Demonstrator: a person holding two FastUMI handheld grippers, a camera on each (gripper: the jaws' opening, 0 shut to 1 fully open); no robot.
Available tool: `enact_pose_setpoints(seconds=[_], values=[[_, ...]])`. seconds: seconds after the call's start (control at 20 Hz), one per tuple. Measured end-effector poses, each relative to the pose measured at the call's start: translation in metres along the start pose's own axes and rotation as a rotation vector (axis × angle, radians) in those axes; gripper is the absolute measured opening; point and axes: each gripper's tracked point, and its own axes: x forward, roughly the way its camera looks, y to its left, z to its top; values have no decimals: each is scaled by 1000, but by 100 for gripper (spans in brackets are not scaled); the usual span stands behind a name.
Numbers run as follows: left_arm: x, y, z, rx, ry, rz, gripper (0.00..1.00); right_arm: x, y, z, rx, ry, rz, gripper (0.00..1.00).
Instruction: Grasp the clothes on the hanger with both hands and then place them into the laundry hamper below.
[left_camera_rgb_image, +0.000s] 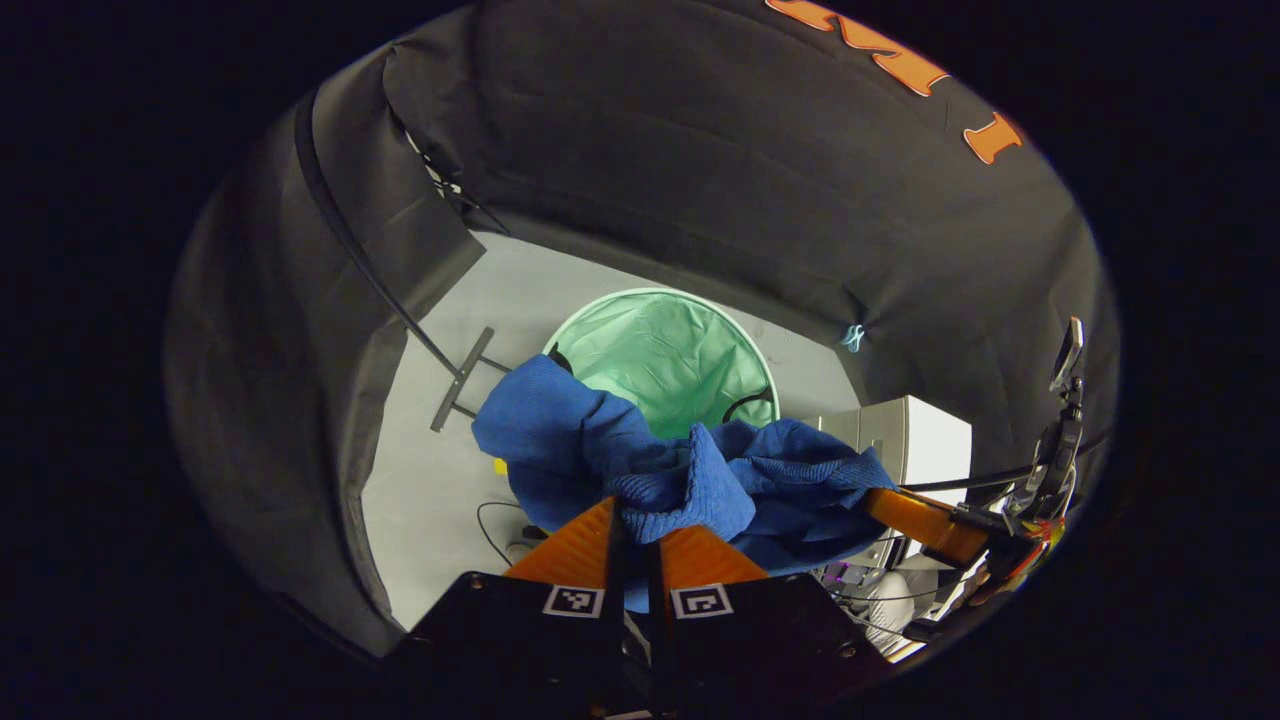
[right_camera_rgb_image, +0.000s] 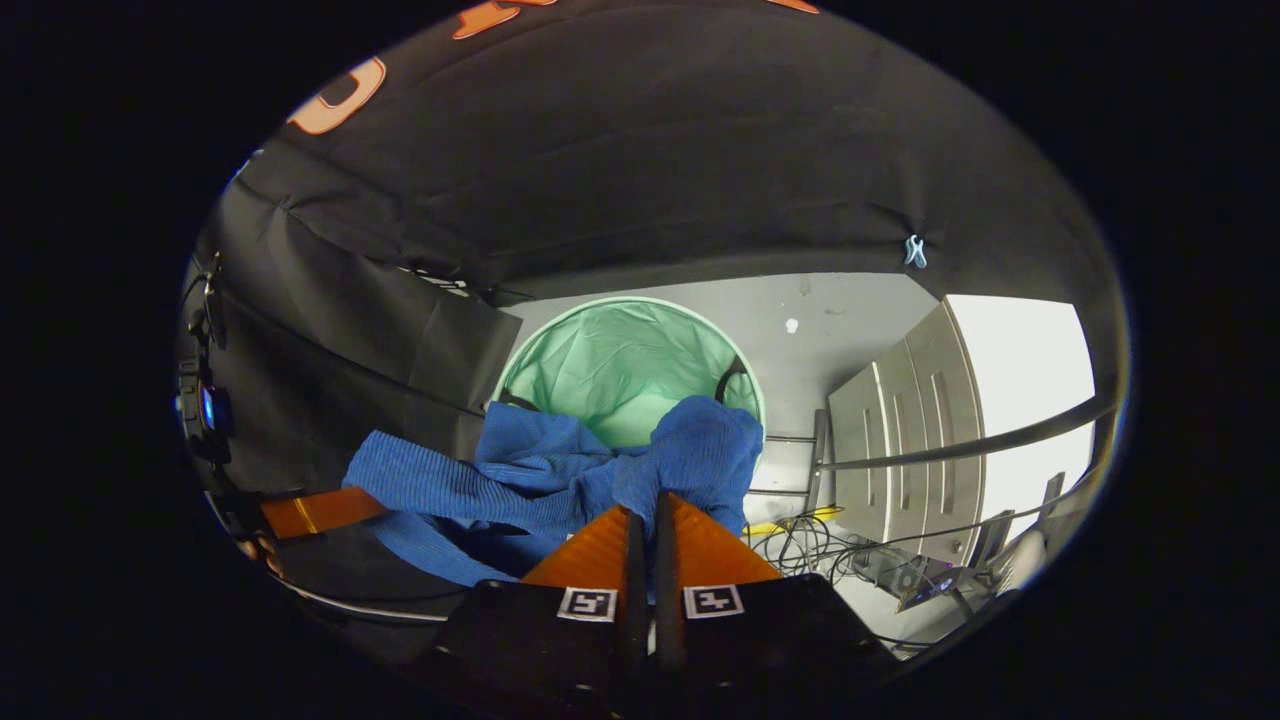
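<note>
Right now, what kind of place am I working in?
Probably a cloth-walled recording booth, not a home: black cloth wall, bare pale floor with loose cables, and a green laundry hamper below the blue garment.

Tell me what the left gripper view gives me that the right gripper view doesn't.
Left gripper view: a grey T-shaped bar on the floor beside the green hamper. Right gripper view: a metal rail and loose cables by the grey cabinet. Both: the blue garment, pinched by the left tongs and right tongs, above that hamper.
</note>
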Motion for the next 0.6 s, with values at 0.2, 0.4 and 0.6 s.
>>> enact_pose_setpoints(seconds=[0.2, 0.4, 0.6], values=[[1, 2, -2, -4, 13, 14, 26, -2, 4, -2, 4, 2, 25, 23], [0, 4, -3, -11, 8, 24, 67, -3, 5, -5, 1, 4, 24, 57], [-3, 10, -4, -24, -5, 48, 83, -7, 0, -7, -6, -17, 17, 75]])
